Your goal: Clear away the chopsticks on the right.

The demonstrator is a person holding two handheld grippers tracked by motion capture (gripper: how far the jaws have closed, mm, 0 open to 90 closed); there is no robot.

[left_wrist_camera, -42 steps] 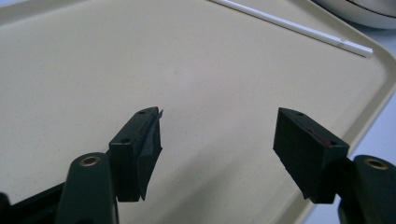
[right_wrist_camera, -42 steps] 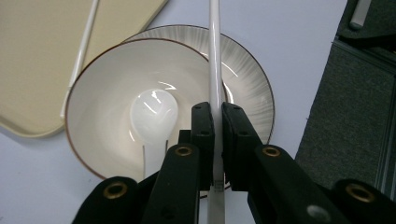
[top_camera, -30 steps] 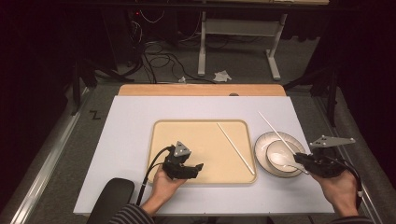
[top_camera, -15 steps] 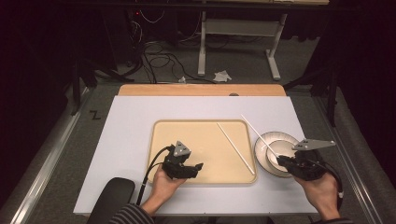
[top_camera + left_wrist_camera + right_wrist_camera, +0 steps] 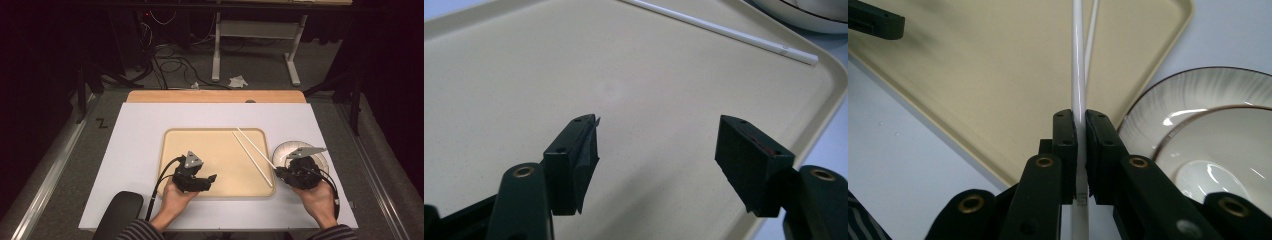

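Over the tray (image 5: 200,140), your R gripper (image 5: 1081,125) pinches a chopstick (image 5: 1077,60) near its end. It's light, stiff, slick, so keep squeezing. L gripper (image 5: 656,145) gapes, holding nothing.

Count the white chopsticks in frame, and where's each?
2. One chopstick lies flat on the tray, running toward its right front corner. The other chopstick is clamped in the right gripper, raised over the tray's right edge beside the plate.
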